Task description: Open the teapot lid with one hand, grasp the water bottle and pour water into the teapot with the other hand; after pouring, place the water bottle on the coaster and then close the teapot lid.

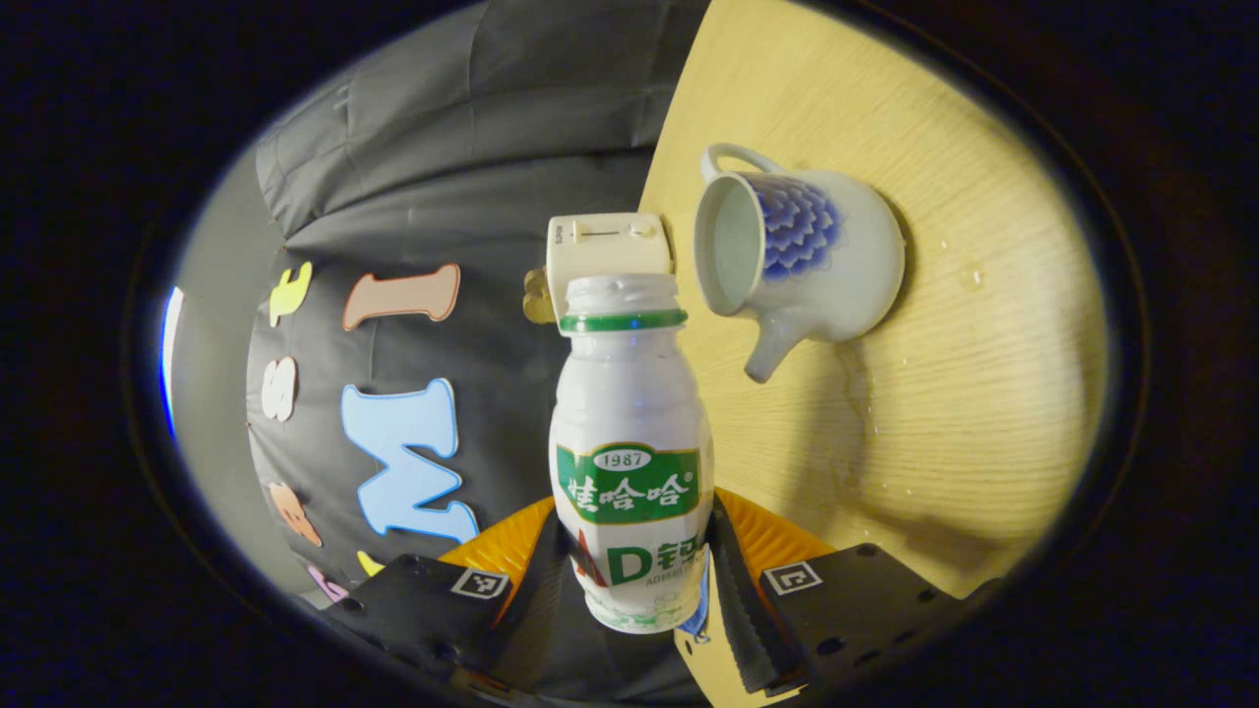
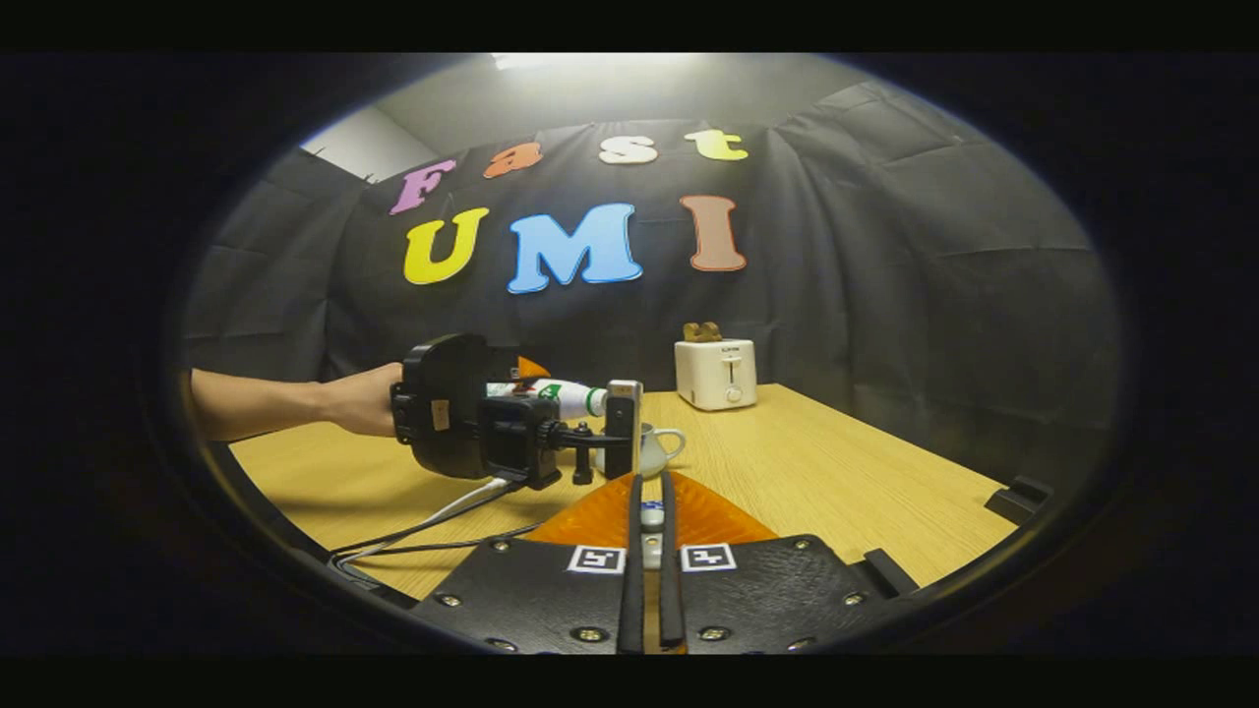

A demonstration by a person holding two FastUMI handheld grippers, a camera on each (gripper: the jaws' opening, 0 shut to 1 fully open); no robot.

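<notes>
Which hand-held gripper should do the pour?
Left. The left hand-held gripper already clamps the uncapped water bottle, tipped toward the open teapot. The right hand-held gripper is pinching a small piece, likely the lid.

Left claw [image 2: 590, 433] hides most of the teapot [image 2: 657, 448].

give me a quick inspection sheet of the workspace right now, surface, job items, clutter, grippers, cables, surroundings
surface: light wooden table, wet streak and droplets near the teapot spout
job's things: water bottle uncapped, held tipped sideways beside the teapot; teapot open, lid between the right gripper's fingers; coaster nothing seen
clutter: white toaster at the table's far edge
grippers: left gripper clamps the bottle's lower body; right gripper nearly closed on the lid
cables: cables trail from the left gripper across the table
surroundings: black cloth wall, a person's hand
</notes>
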